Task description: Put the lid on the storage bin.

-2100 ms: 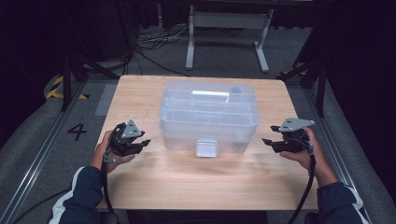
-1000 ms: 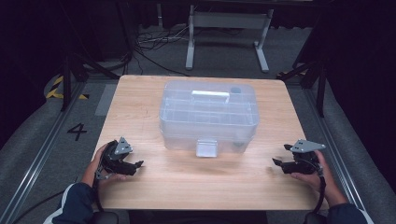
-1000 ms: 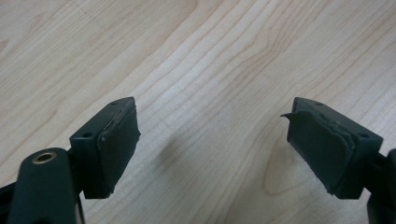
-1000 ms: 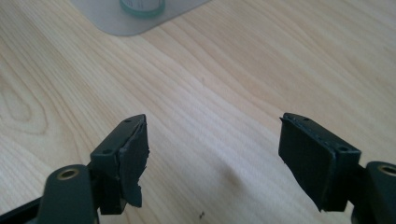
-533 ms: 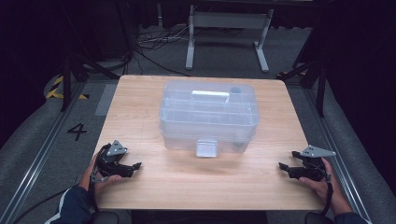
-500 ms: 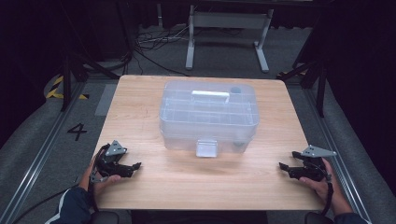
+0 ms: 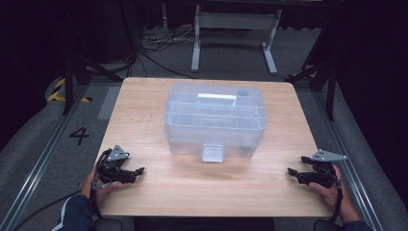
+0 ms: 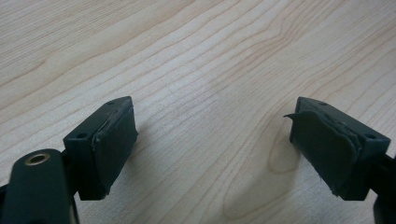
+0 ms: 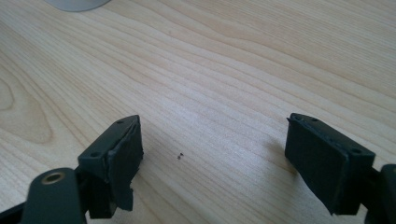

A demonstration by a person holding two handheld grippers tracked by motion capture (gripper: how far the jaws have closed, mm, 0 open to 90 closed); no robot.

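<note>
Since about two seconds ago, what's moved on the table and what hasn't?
Both tools pulled back from beside the clear plastic box toward the person's edge: the left tool near the front-left corner, the right tool near the front-right. Both are open and hold nothing. The box stayed put, lid closed, on the wooden table.

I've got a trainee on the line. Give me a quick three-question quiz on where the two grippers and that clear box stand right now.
1. True or false: the left gripper is shut on the latch of the clear plastic box.
2. Multiple choice: where does the right gripper sit? A) on top of the box lid, B) near the table's front right corner, C) over the floor beyond the table.
3. Fill in: in the right gripper view, the surface between the fingers is bare ____.

Key
1. False: it is open, by the front left corner, apart from the box.
2. B
3. Wood
</note>
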